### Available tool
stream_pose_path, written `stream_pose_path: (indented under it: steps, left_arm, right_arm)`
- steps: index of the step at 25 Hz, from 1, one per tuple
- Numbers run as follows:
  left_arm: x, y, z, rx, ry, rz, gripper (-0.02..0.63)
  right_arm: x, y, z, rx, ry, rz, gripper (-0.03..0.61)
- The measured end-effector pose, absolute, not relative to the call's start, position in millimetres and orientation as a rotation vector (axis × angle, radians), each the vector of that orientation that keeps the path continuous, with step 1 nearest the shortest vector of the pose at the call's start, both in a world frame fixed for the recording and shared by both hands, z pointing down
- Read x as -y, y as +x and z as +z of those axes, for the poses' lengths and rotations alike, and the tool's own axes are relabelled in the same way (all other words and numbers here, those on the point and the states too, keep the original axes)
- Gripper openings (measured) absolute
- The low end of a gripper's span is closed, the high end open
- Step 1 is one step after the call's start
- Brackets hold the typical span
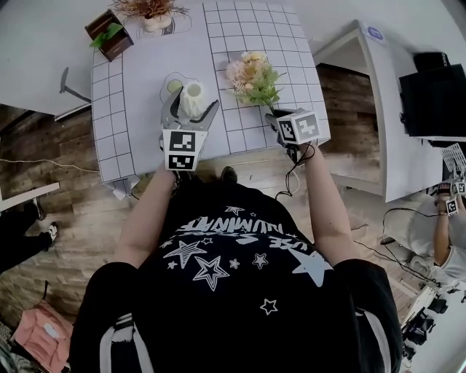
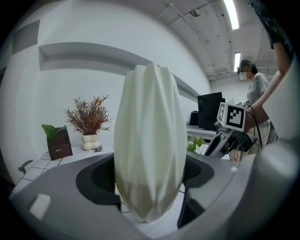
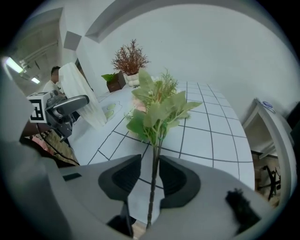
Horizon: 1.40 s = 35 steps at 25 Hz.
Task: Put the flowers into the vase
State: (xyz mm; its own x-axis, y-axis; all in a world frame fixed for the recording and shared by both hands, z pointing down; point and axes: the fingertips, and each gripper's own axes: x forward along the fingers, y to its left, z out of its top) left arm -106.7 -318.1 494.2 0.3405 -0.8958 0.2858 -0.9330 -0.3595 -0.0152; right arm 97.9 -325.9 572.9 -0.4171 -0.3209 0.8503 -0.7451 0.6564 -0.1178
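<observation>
A white ribbed vase (image 1: 194, 91) (image 2: 147, 150) sits between the jaws of my left gripper (image 1: 191, 103) (image 2: 150, 180); both pads press its sides. In the right gripper view the vase (image 3: 82, 96) leans, tilted, over the gridded white table (image 1: 247, 29). The flowers (image 1: 251, 76) (image 3: 157, 108), pink and cream blooms with green leaves, are right of the vase. Their thin stem runs between the pads of my right gripper (image 1: 282, 118) (image 3: 150, 176). A gap shows beside the left pad, so the jaws stand open around the stem.
At the table's far end stand a dried plant in a white pot (image 1: 153, 14) and a brown box with a green leaf (image 1: 109, 33). A white counter (image 1: 371, 95) and a black monitor (image 1: 433, 95) lie to the right. Another person (image 1: 448, 233) stands at far right.
</observation>
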Motion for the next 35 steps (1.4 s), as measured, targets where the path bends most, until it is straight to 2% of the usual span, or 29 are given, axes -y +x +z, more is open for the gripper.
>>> stream_pose_path:
  steps: [10,18,31,35]
  left_arm:
    - [318,-105,494,1.681,2.442,0.376,0.385]
    - [318,-106,494,1.683,2.437,0.382,0.385]
    - [318,-106,495,1.684,2.436,0.373,0.385]
    - [318,-106,495,1.682,2.434,0.375,0.385]
  right_arm:
    - [355,87,574,1.957,0.817,0.546,0.13]
    - [360,87,581,1.893,0.773,0.649,0.064]
    - [350,63,541,2.127,0.787,0.815,0.049]
    - [339,63,553,2.053,0.745,0.759,0.052]
